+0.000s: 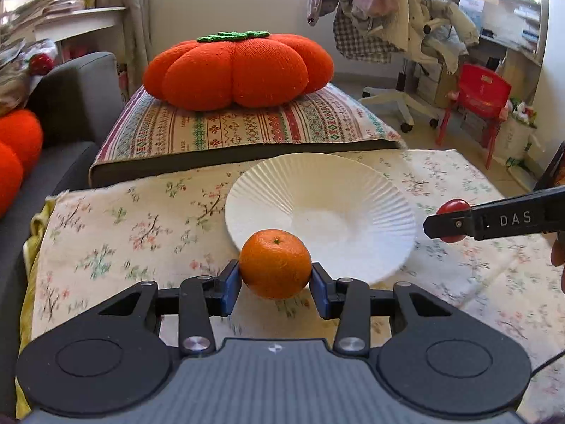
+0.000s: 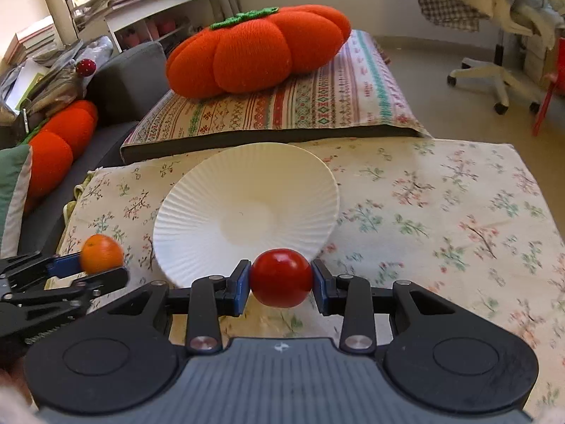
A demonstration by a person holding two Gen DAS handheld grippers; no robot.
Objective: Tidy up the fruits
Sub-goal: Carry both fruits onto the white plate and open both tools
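- Orange (image 1: 275, 263) sits clamped in the left gripper (image 1: 275, 275), angled down above the floral-clothed desk (image 1: 123, 233), beside the white plate (image 1: 317, 208).
- Red tomato (image 2: 281, 278) is pinched in the right gripper (image 2: 281, 282), tilted down at the plate's near rim.

The orange (image 1: 275, 263) hides a short stretch of the near rim of the white ribbed plate (image 1: 319, 212); its own sides are covered by the blue pads. The red tomato (image 2: 281, 278) likewise covers the plate's near edge in the right wrist view. In the left wrist view that tomato is mostly hidden behind the right gripper (image 1: 450, 221), whose body runs off the right edge. The plate's right rim looks smeared there. A second pumpkin cushion (image 1: 17, 155) is cut by the left edge. Lettering on the far shelf's boxes (image 1: 471, 5) is too small to read.
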